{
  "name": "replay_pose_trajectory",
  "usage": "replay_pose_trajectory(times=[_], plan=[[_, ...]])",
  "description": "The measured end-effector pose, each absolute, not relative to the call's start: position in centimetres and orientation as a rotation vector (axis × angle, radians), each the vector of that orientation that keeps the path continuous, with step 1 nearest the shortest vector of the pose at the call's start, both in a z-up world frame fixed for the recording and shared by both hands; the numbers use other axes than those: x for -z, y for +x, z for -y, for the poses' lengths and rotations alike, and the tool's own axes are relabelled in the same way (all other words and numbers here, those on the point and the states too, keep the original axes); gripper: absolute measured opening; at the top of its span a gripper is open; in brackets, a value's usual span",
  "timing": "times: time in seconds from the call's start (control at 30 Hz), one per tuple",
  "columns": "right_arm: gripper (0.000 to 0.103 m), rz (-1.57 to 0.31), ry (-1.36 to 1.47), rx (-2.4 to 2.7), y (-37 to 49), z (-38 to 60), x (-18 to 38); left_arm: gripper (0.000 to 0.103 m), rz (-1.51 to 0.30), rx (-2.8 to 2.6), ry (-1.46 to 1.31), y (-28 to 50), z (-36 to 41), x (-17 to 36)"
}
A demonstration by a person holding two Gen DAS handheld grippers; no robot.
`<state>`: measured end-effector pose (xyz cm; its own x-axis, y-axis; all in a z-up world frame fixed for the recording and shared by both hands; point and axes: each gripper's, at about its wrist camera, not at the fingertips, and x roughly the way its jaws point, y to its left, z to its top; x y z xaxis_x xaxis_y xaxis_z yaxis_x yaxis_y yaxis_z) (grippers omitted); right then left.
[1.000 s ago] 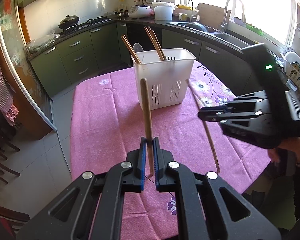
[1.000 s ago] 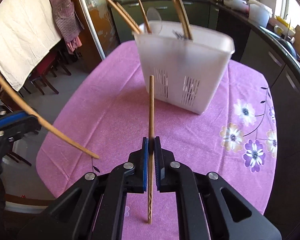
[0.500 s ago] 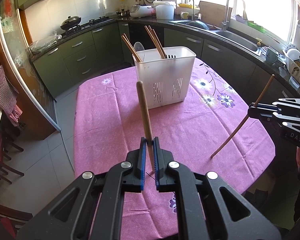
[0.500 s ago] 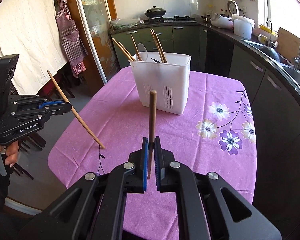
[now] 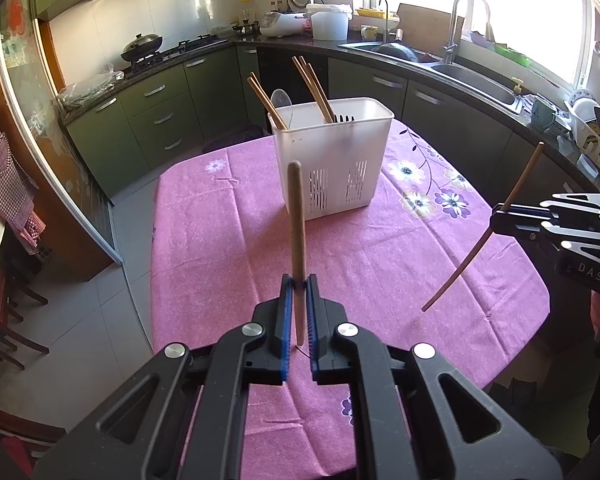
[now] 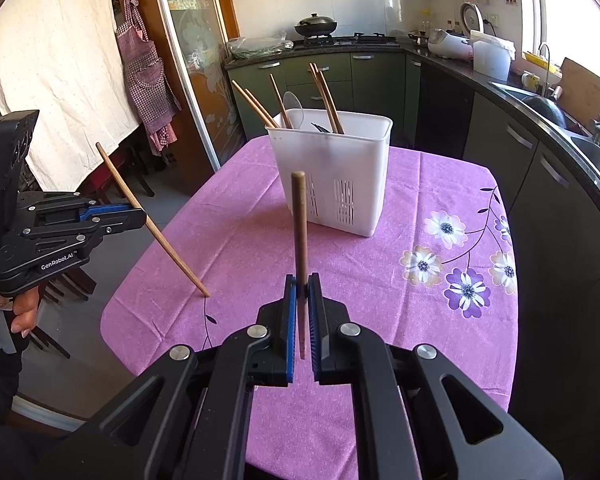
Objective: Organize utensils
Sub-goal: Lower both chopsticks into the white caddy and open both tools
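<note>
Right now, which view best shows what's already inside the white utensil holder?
The right wrist view: the white utensil holder shows its open top with chopsticks, a spoon and a fork. The left wrist view hides the interior behind its near wall.

The right gripper point(image 6: 302, 280) clamps a wooden chopstick point(image 6: 300, 232) upright before the white utensil basket point(image 6: 332, 184); the left gripper point(image 6: 142, 216) grips another chopstick point(image 6: 168, 250)

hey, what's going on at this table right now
A person is sorting chopsticks into a white utensil basket on the pink-clothed table. The left gripper is shut on one chopstick, and the right gripper is shut on another chopstick. Both hang short of the basket, which already holds several chopsticks.
</note>
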<state>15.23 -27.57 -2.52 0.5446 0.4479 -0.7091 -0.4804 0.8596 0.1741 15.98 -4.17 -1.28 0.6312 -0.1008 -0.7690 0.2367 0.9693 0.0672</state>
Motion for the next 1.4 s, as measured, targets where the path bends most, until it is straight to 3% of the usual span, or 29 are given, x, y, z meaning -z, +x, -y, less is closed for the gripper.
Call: replay_pose_trajectory(times=[0.2,0.47,0.9,1.07,1.4], plan=[[0.007,-0.799,-0.047,-0.551,15.7,27.6,0.8,0.007,-0.848,0.205,0.167,16.4,4.3,-0.4],[0.007,-0.693,-0.053,-0.538,17.4,28.2,-5.5,0.007,-0.779,0.259,0.164,18.3,5.8,-5.8],[0.007,-0.561,0.024,-0.516,26.7,29.0,-15.4,0.007,-0.585,0.265,0.134,25.6,8.0,-15.2],[0.007,-0.598,0.035,-0.508,31.5,28.5,-14.2,0.007,-0.584,0.248,0.119,29.9,8.4,-14.0],[0.007,-0.721,-0.004,-0.511,35.8,26.8,-6.6,0.007,-0.731,0.250,0.102,34.1,8.6,-6.6]])
